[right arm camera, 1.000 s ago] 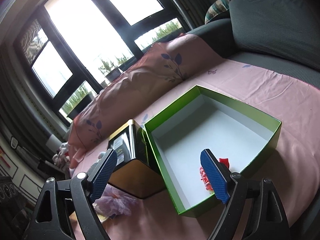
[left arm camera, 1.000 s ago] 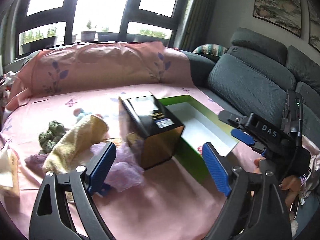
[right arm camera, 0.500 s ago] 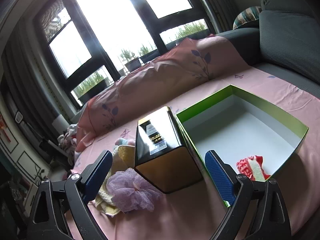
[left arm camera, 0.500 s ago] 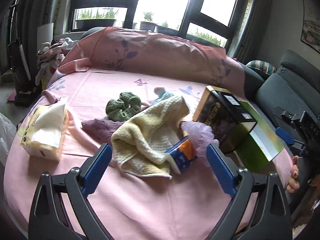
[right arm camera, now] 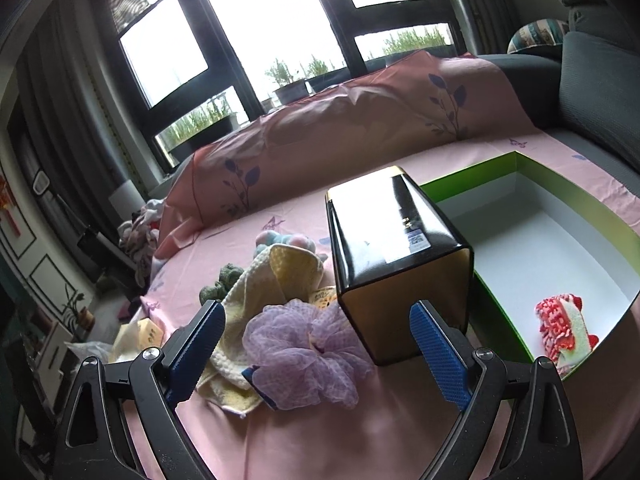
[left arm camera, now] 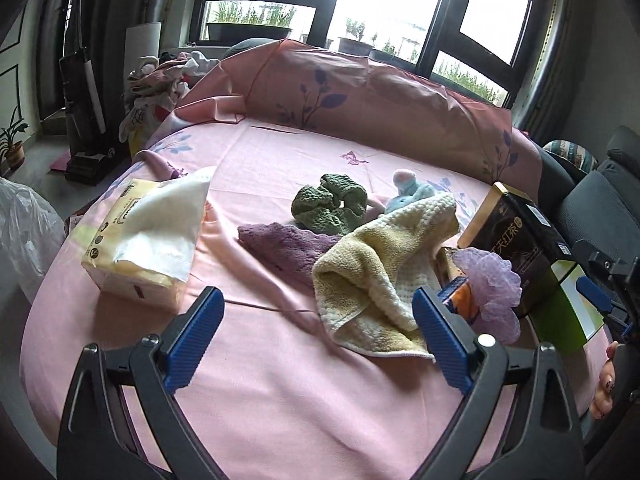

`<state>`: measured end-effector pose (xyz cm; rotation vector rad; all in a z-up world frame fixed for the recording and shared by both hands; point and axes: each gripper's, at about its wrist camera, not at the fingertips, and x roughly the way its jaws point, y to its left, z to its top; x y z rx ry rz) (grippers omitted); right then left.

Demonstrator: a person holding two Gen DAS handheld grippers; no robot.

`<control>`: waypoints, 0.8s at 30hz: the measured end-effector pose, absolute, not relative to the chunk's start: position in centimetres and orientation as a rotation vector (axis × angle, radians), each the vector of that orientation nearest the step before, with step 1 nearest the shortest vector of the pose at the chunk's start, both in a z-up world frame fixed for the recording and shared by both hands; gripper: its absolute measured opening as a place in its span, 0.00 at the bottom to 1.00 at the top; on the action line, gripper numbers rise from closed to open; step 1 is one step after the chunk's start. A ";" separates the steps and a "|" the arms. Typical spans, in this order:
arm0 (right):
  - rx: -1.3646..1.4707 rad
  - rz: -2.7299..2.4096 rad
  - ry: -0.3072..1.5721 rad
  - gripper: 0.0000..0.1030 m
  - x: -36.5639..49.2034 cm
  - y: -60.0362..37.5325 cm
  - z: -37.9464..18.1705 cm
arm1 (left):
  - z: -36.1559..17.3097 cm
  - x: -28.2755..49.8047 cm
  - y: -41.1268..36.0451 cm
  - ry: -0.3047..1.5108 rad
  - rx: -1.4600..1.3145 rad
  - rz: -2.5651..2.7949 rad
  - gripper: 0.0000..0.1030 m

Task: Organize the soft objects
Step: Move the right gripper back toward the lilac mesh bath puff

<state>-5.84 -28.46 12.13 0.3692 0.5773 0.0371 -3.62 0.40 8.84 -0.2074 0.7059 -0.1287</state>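
Note:
On the pink cloth lie a cream towel [left arm camera: 380, 276], a purple cloth [left arm camera: 288, 246], a green scrunchie [left arm camera: 330, 208], a pale blue plush [left arm camera: 408, 190] and a lilac mesh pouf [left arm camera: 490, 292]. My left gripper [left arm camera: 318, 338] is open and empty, just in front of the towel. My right gripper [right arm camera: 318, 350] is open and empty, with the pouf [right arm camera: 308, 352] between its fingers' line and the towel [right arm camera: 280, 280] behind. A green box [right arm camera: 560, 240] at the right holds a red and white knitted piece [right arm camera: 564, 328].
A black and gold tin [right arm camera: 396, 252] stands between the soft pile and the green box. A tissue pack [left arm camera: 150, 240] lies at the left. A small blue and orange packet [left arm camera: 460, 300] sits under the towel's edge. A raised pink cushion [left arm camera: 380, 96] bounds the far side; a grey sofa [right arm camera: 600, 88] is on the right.
Both grippers have swung left, away from the green box toward the soft pile. The left view now takes in the tissue pack and the whole pile. Both stay open.

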 end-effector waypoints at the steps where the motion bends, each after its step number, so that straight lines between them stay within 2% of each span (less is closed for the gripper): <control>1: 0.367 0.042 0.586 0.92 -5.7 -28.1 12.0 | 8.7 -3.6 0.8 0.710 -0.216 -0.125 0.92; 8: 0.369 0.074 0.637 0.91 -4.5 -26.3 10.9 | 7.7 -2.8 2.5 0.770 -0.311 -0.144 0.92; 24: 0.351 0.074 0.721 0.91 -3.2 -24.0 9.4 | 7.6 -2.9 3.8 0.781 -0.325 -0.136 0.92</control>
